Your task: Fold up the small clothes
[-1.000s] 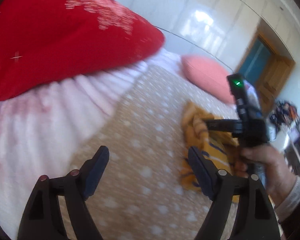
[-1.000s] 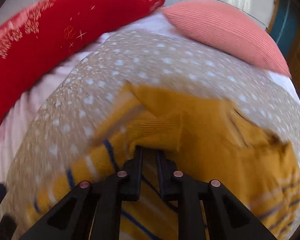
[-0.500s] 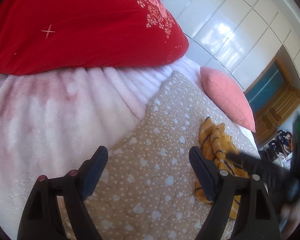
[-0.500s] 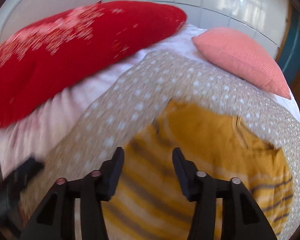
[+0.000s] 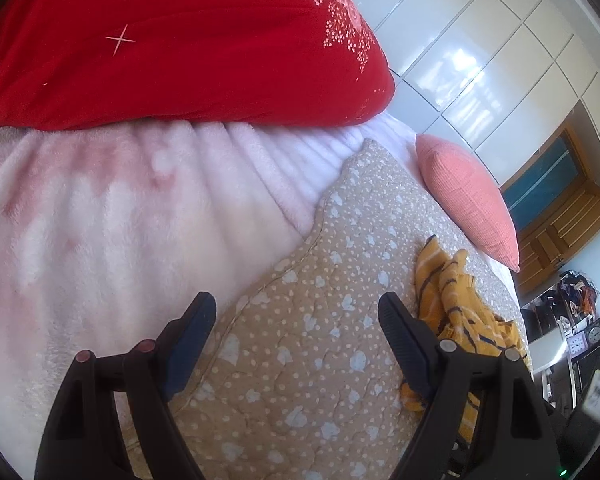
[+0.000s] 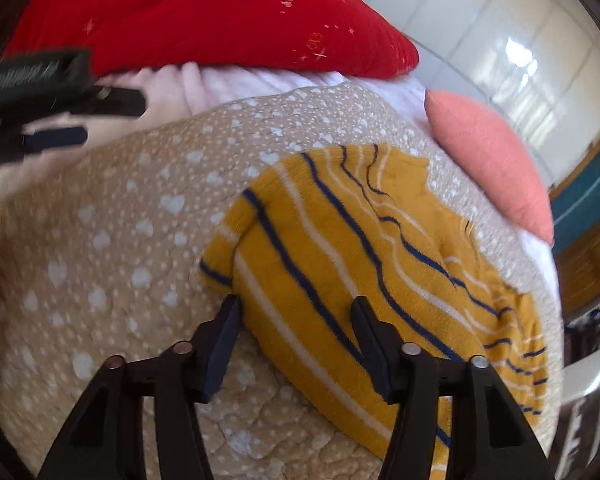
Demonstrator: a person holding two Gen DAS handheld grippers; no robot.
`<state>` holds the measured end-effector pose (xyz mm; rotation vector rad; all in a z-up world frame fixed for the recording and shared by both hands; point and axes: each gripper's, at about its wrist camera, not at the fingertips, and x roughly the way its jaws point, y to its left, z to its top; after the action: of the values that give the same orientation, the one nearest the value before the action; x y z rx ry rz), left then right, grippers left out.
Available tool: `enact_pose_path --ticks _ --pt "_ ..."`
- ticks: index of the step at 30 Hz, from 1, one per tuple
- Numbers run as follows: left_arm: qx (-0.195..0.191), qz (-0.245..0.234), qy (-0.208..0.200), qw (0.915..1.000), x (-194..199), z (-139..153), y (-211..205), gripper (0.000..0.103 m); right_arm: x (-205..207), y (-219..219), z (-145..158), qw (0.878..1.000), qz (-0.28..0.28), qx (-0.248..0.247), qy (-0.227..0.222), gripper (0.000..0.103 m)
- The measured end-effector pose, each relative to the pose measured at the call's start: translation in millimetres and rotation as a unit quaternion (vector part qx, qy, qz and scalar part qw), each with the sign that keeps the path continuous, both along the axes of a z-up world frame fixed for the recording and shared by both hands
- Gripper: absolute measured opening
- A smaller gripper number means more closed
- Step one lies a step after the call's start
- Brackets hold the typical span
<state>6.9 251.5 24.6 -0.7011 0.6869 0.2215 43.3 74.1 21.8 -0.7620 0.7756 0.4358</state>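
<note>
Two grippers clear of the striped garment after a fold

One fold appears to have been laid: the mustard striped garment (image 6: 364, 264), pinched a second ago by the right gripper (image 6: 296, 322), is now released and is seen lying doubled on the spotted beige quilt (image 6: 112, 248), just beside the coral cushion (image 6: 496, 160). The right gripper's jaws are caught closing slightly from a half-spread stance, the near edge of the garment between them but not pressed. The left gripper (image 5: 296, 320) is held wide apart over bare quilt, nothing between its fingers, the garment bunched to its right. A further fold is judged to remain; the red pillow (image 5: 180, 40) is left untouched at the far side.
</note>
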Motion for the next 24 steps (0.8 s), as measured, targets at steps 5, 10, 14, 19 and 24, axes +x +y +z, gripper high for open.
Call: enact_pose_path --ticks 5,10,14,19,24 --pt "0.0 0.01 -0.004 0.9999 -2.8 1.2 4.4 0.082 6.2 40.8 -17.2 0.992 0.037 -0.087 -0.083 0.055" --pt "-0.023 0.02 0.0 0.9995 -4.4 -2.2 13.9 0.082 29.2 57.4 -16.2 0.996 0.013 -0.059 -0.061 0.041" --pt "-0.015 0.022 -0.009 0.9996 -7.7 5.0 8.4 0.082 36.7 43.0 -0.7 0.999 -0.017 0.013 -0.031 0.012" --pt "0.024 0.008 -0.035 0.999 -20.2 23.2 -20.8 0.082 49.1 -29.5 61.8 0.982 -0.089 0.164 -0.02 0.01" --pt "0.036 -0.038 -0.045 0.9976 -30.0 37.8 -66.1 0.082 68.9 -186.7 104.5 0.922 -0.22 0.318 -0.01 0.01"
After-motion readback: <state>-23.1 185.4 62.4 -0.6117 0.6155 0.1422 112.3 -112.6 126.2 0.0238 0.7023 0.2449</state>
